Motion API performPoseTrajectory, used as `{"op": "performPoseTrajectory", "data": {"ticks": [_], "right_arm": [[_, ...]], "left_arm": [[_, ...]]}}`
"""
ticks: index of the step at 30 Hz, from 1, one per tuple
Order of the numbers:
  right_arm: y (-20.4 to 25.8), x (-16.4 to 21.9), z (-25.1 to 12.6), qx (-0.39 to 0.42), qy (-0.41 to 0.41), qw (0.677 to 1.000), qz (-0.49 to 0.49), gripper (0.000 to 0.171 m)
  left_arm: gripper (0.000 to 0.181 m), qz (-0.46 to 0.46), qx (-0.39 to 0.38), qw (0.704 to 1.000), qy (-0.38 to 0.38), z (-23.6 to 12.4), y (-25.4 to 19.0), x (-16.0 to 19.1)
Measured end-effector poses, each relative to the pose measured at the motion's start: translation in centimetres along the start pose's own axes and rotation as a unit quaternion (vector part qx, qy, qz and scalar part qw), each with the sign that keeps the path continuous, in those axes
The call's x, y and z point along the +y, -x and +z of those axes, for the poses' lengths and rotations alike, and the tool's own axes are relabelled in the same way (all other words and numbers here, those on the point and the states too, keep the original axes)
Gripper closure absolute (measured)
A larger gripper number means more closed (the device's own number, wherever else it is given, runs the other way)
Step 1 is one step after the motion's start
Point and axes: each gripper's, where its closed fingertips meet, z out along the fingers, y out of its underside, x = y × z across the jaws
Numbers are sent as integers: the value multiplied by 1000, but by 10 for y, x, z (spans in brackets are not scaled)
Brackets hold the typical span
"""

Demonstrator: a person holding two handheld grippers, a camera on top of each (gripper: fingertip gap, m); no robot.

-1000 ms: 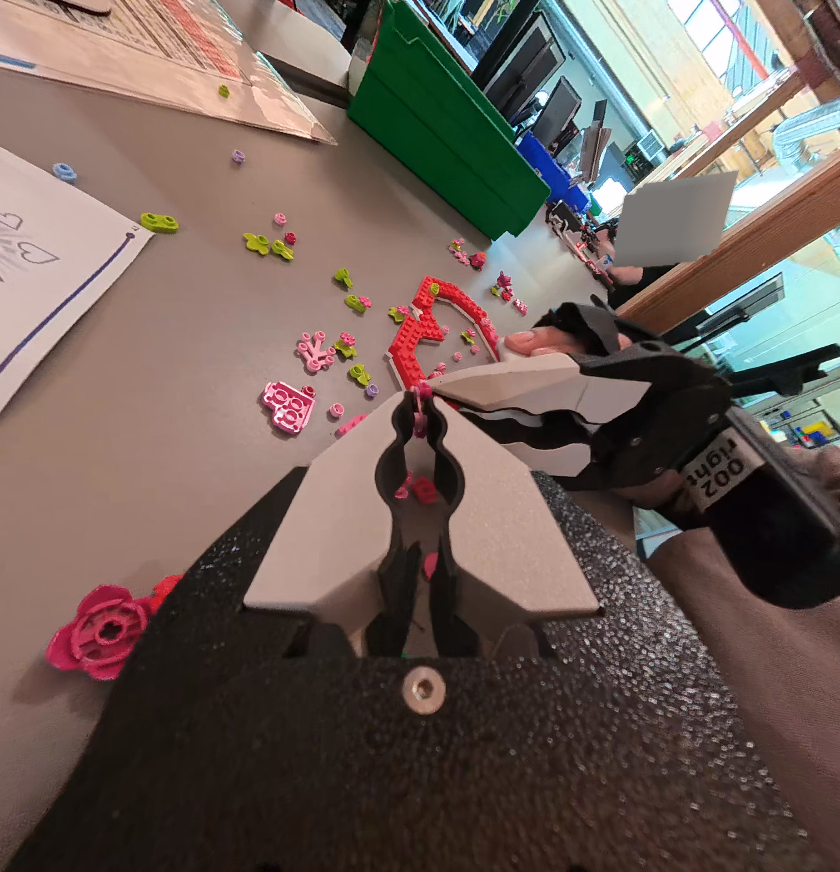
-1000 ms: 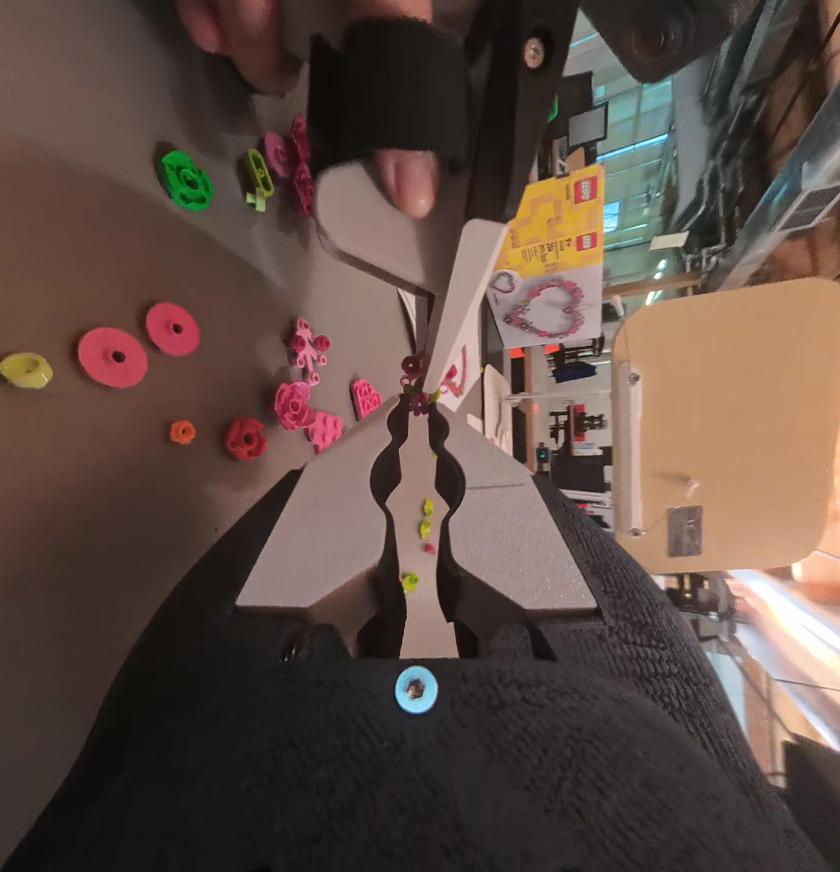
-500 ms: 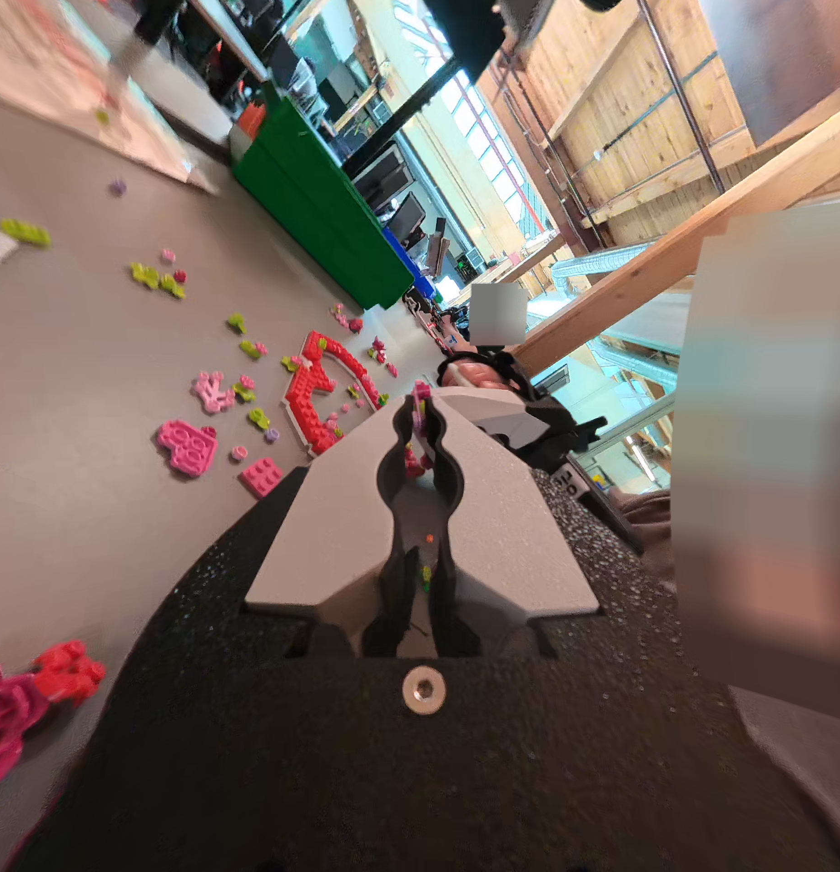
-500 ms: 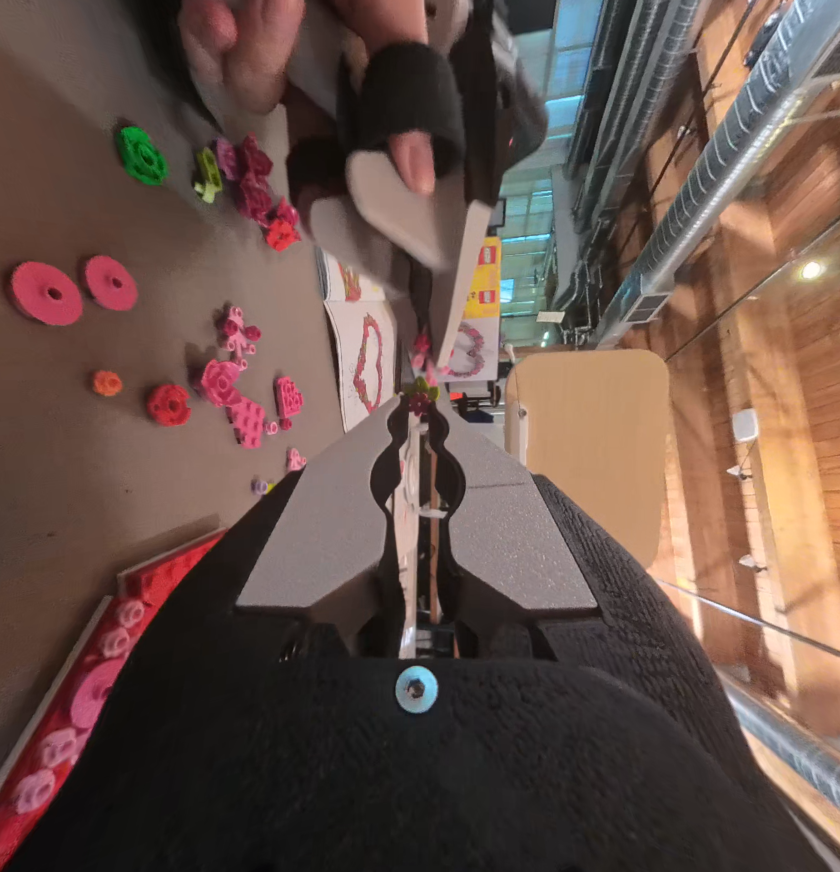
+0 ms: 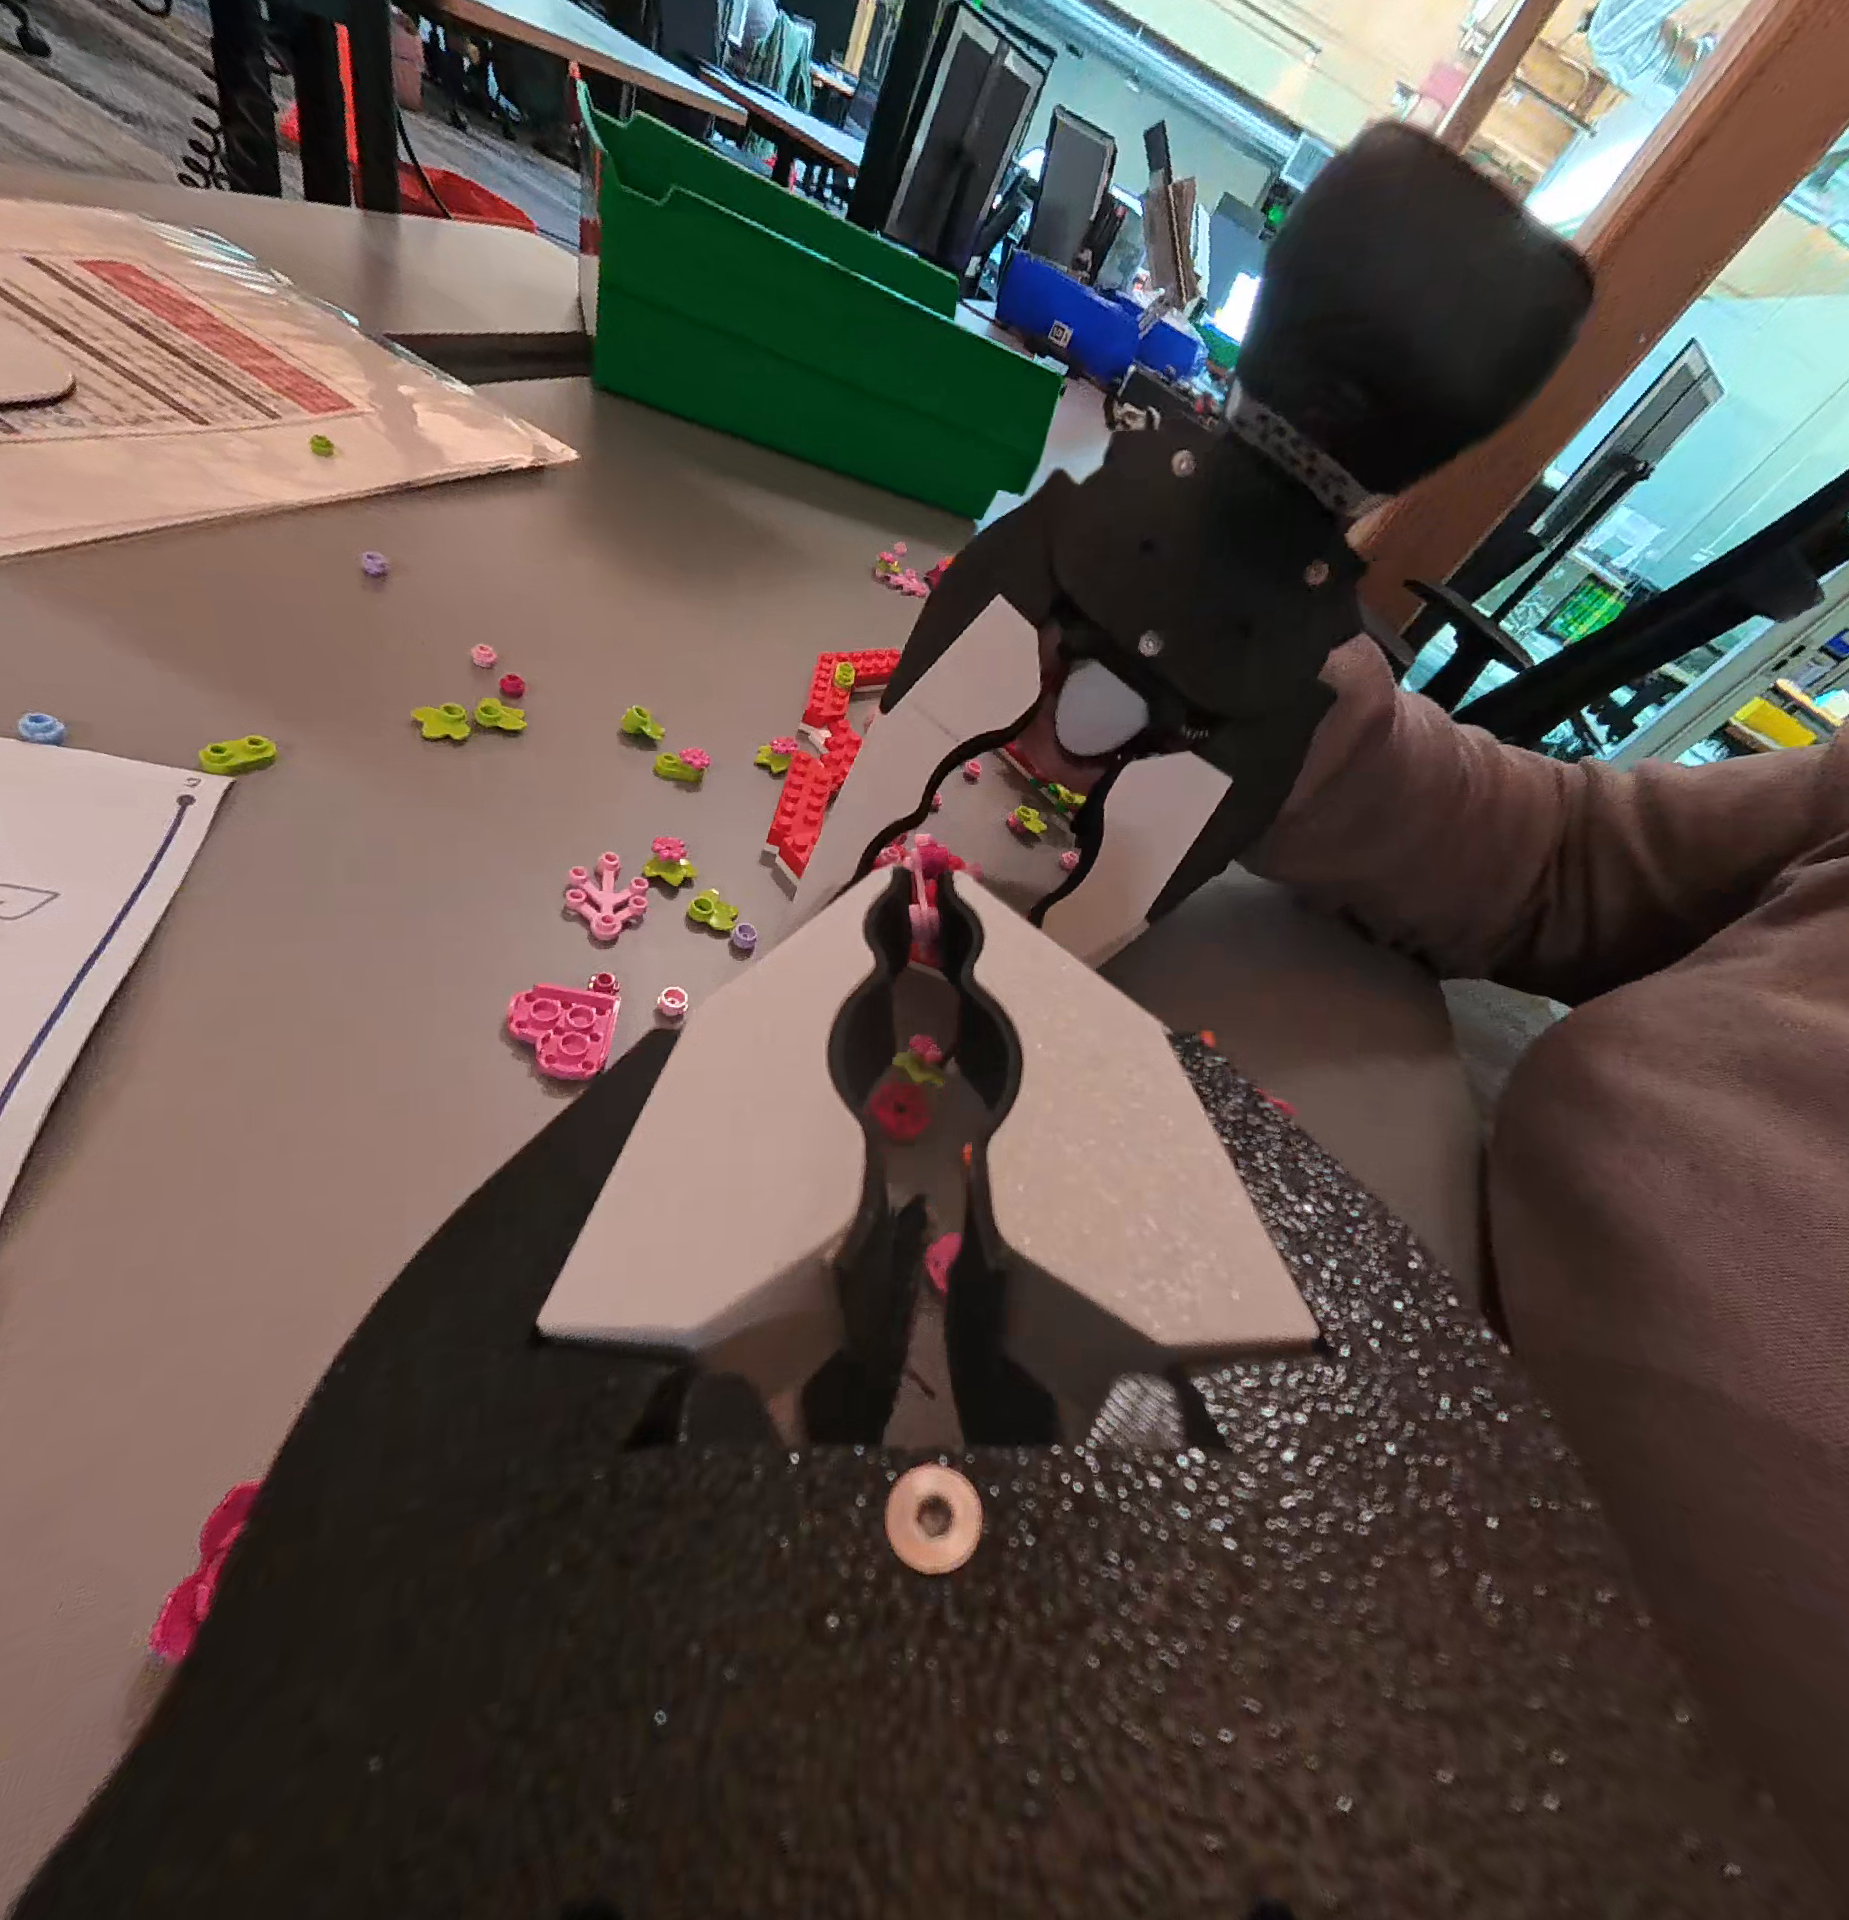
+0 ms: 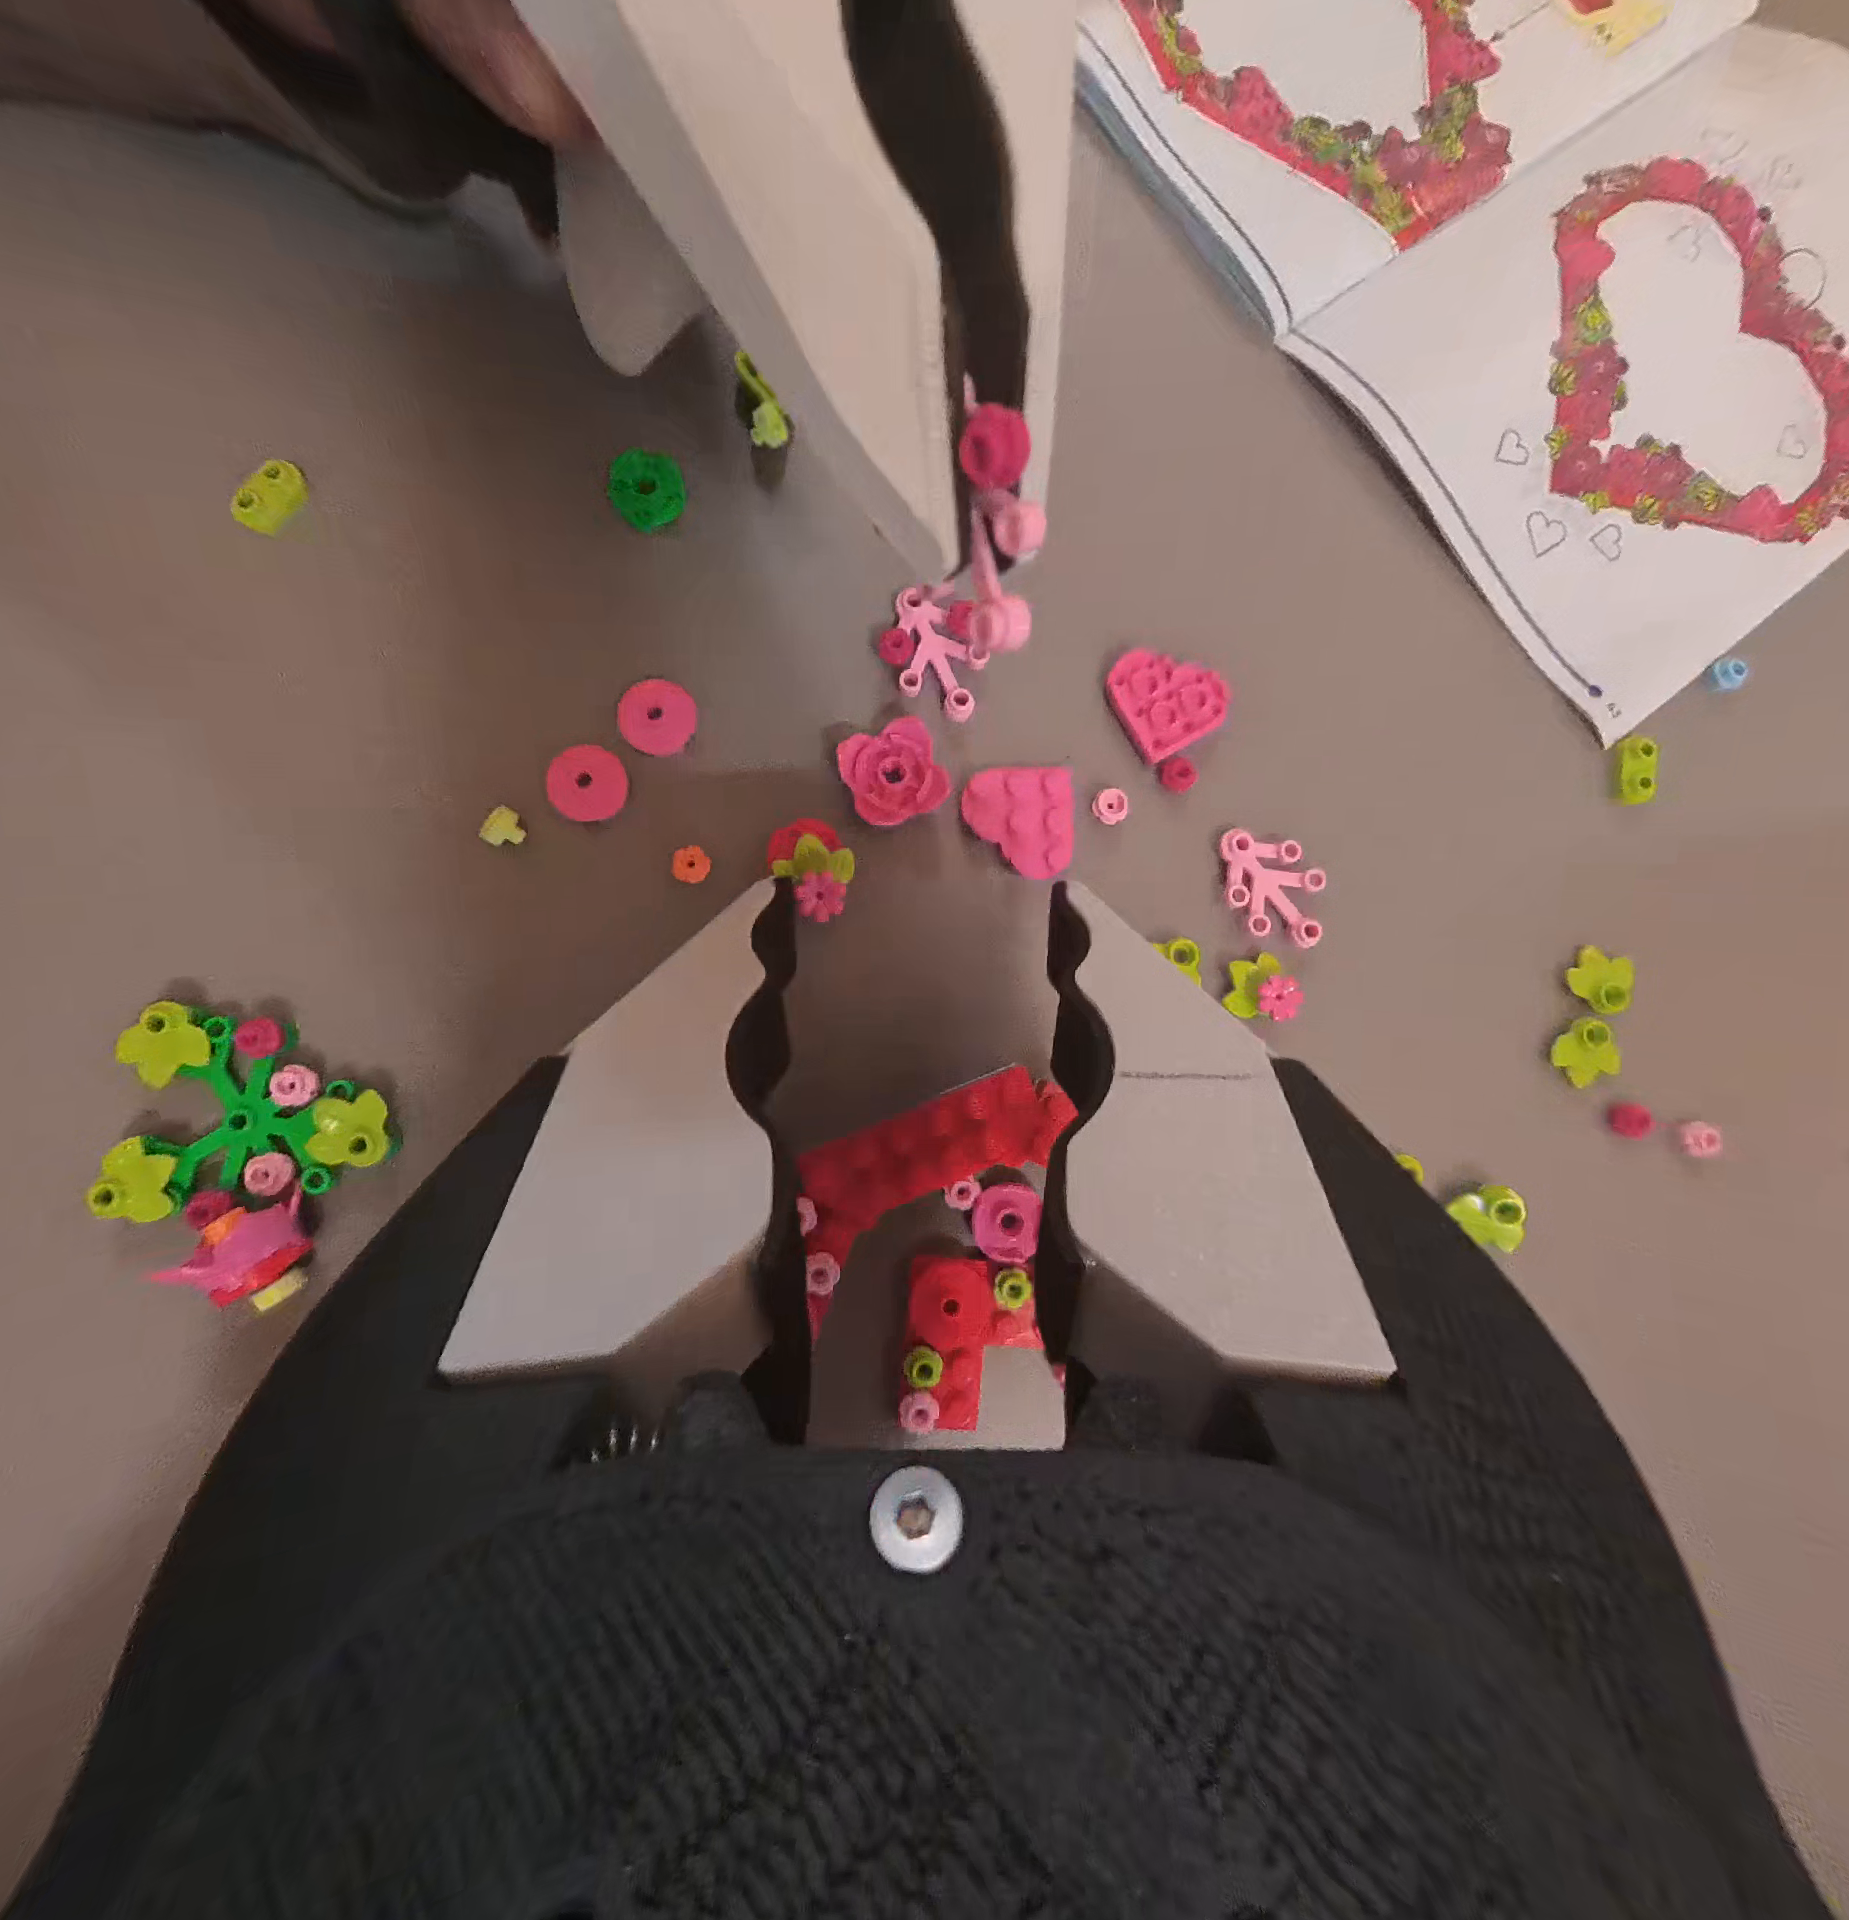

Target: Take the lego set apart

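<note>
Your left gripper (image 5: 925, 888) is clamped on a pink sprig piece (image 6: 987, 561) at frame centre. Your right gripper (image 6: 915, 899) hangs spread, a small flower bit (image 6: 816, 868) clinging to its left finger, the red heart frame (image 6: 930, 1143) on the worktop (image 6: 380, 779) below.

The grey worktop (image 6: 276, 727) carries scattered lego pieces: a red heart frame (image 5: 816, 774), pink heart plates (image 6: 1167, 702), lime leaves (image 5: 452, 719), an open instruction booklet (image 6: 1522, 343), a green bin (image 5: 795, 364).
</note>
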Motion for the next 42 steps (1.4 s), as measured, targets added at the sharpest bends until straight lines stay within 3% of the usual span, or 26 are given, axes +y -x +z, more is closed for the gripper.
{"op": "performPoseTrajectory", "data": {"ticks": [1, 5, 8, 10, 12, 17, 19, 21, 26, 28, 30, 37, 42], "right_arm": [[-1, -1, -2, -1, -9, 1000, 1, 125], [0, 3, -5, -14, 1, 1000, 5, 145], [5, 21, -1, -31, 61, 998, 13, 131], [4, 12, -1, -22, 30, 999, 3, 121], [3, -4, -6, -18, -18, 1000, -4, 135], [16, -42, -30, -79, -148, 986, 15, 143], [21, -46, -34, -94, -162, 982, 13, 147], [24, -48, -35, -93, -169, 981, -6, 166], [10, -48, -37, -29, -150, 988, -17, 168], [1, -44, -37, 9, -125, 992, -21, 168], [-3, -40, -35, 37, -100, 994, -28, 168], [-3, -36, -27, 93, -40, 992, -78, 168], [1, -39, -27, 81, -47, 993, -66, 168]], "left_arm": [[180, 4, -1, 1000, 3, 0, 1, 1], [180, 37, -19, 999, 27, 2, 5, 9], [180, 38, -16, 999, 36, 4, 4, 13], [180, 39, -9, 999, 34, 5, 2, 13], [180, 52, 5, 998, 26, 5, -3, 11], [180, 90, 43, 995, 24, 3, -18, 10], [180, 107, 58, 992, 25, 4, -26, 11], [180, 118, 64, 991, 24, 5, -30, 11], [170, 168, 9, 986, 1, 4, -22, 2], [147, 237, -47, 970, -7, 0, -16, -5], [146, 313, -96, 945, 8, -2, -13, -5], [171, 464, -198, 860, 75, 5, -6, 3], [177, 495, -206, 840, 82, 8, -12, 4]]}}
